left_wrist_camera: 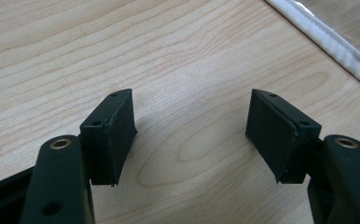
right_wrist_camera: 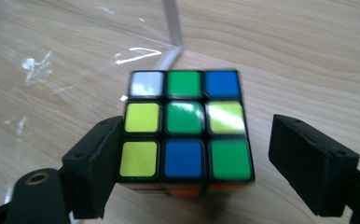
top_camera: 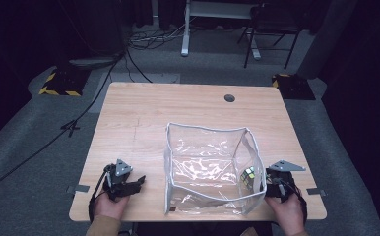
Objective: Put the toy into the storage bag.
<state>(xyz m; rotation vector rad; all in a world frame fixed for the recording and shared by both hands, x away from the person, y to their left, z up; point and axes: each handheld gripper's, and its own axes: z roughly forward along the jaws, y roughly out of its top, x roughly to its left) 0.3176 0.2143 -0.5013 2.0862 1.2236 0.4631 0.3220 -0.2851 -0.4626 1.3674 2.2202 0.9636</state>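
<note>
My right claw [right_wrist_camera: 190,163] is open around the cube [right_wrist_camera: 185,126] inside the bag [top_camera: 178,129]; left claw [left_wrist_camera: 192,135] open too, well left of the bag.

A wooden table [top_camera: 143,118] is standing on grey carpet [top_camera: 40,162], a round hole [top_camera: 229,98] showing near its far edge. Cables [top_camera: 143,39] are trailing across the floor behind, beside a chair [top_camera: 269,29] and two yellow-striped blocks [top_camera: 60,81].
</note>
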